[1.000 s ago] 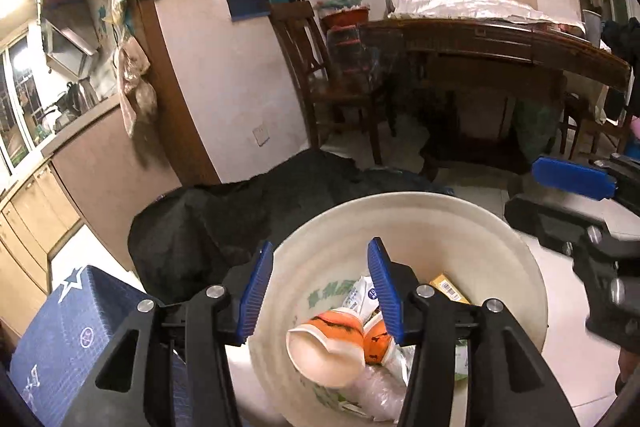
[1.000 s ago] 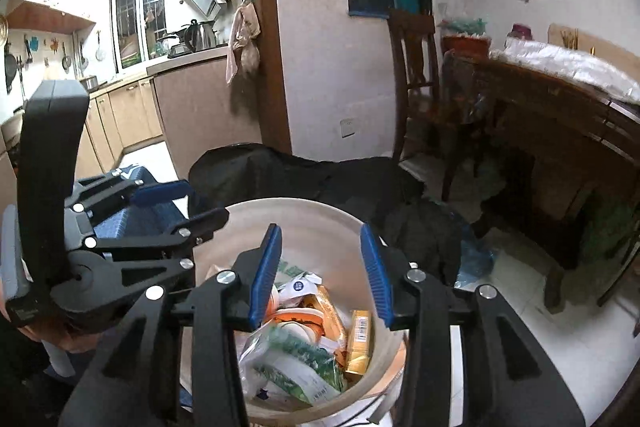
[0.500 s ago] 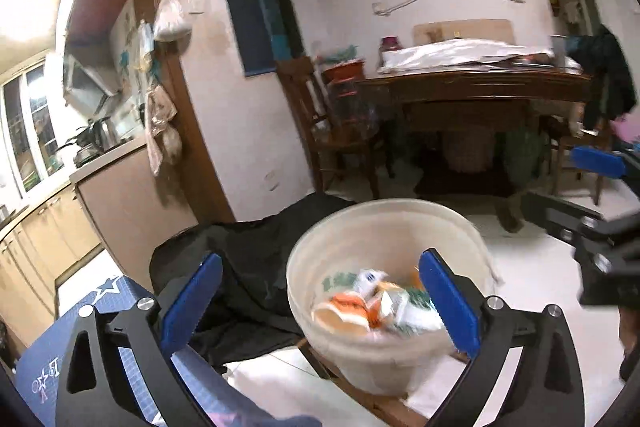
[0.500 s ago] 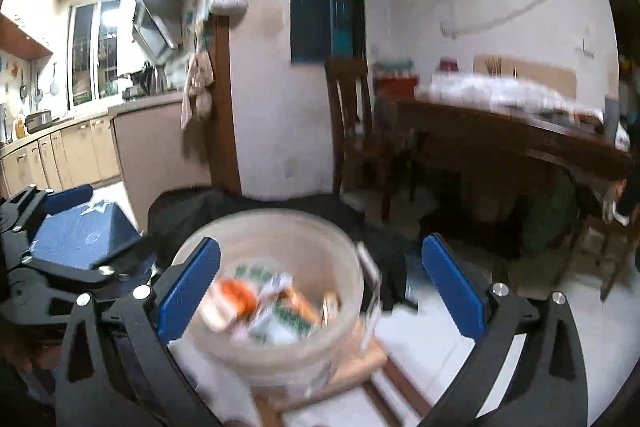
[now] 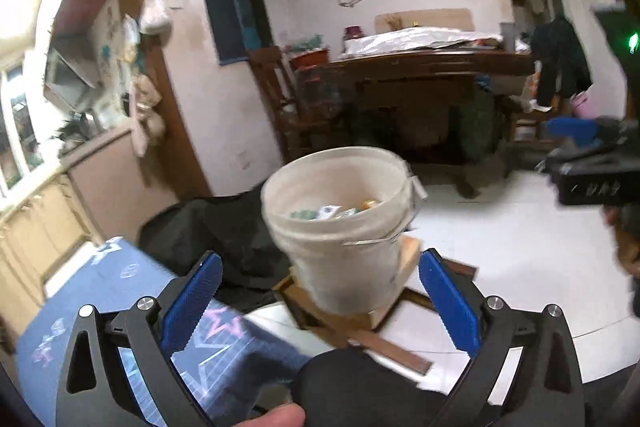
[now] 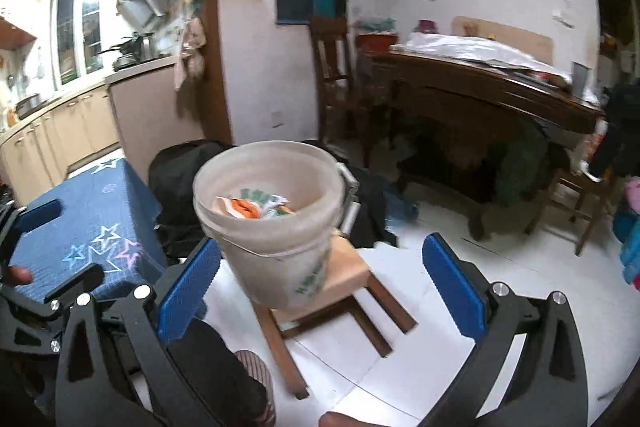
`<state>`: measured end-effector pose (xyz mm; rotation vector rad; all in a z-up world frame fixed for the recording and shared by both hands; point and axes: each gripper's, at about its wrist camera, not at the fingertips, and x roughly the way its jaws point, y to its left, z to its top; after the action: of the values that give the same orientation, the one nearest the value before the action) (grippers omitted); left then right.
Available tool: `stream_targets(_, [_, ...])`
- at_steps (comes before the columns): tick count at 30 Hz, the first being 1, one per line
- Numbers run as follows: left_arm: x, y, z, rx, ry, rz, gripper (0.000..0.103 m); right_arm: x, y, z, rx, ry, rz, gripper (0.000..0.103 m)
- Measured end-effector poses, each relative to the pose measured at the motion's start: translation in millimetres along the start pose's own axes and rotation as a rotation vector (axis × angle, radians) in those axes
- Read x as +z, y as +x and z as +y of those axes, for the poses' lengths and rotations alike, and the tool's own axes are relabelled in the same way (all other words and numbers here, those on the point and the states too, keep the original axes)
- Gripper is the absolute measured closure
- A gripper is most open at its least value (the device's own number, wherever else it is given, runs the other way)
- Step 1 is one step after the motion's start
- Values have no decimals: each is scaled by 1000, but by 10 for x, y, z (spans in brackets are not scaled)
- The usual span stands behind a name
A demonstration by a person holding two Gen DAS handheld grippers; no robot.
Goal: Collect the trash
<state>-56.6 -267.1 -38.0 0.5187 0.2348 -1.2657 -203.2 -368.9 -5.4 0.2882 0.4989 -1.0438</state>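
Observation:
A white plastic bucket (image 5: 344,243) stands on a low wooden stool (image 5: 408,263); it also shows in the right wrist view (image 6: 276,251). Wrappers and cartons of trash (image 6: 256,207) lie inside it. My left gripper (image 5: 320,303) is open and empty, held back from the bucket and above the floor. My right gripper (image 6: 320,287) is open and empty too, pulled back with the bucket seen between its blue pads. The right gripper also shows at the right edge of the left wrist view (image 5: 588,163).
A blue star-patterned cloth (image 6: 92,227) covers something at the left. A black bag (image 5: 224,231) lies behind the bucket. A dark wooden table (image 6: 488,95) and a chair (image 6: 336,75) stand at the back. Kitchen cabinets (image 6: 60,135) are far left. The floor (image 6: 460,223) is white tile.
Both grippers have opened wide and pulled back up and away from the bucket, which now looks smaller and farther off.

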Motion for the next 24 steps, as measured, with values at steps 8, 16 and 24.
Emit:
stream_targets(8, [-178,-268,12,176,-142,-3,5,-303,-285,49,-68,-36,-21,5])
stream_targets(16, [1,-330,98,151,-201,4,5,-253,-344,62,-83,1,-12,5])
stream_targets(24, [125,-214,8,30,-257,66,5,-205,-410,83,-101,0,-18,5])
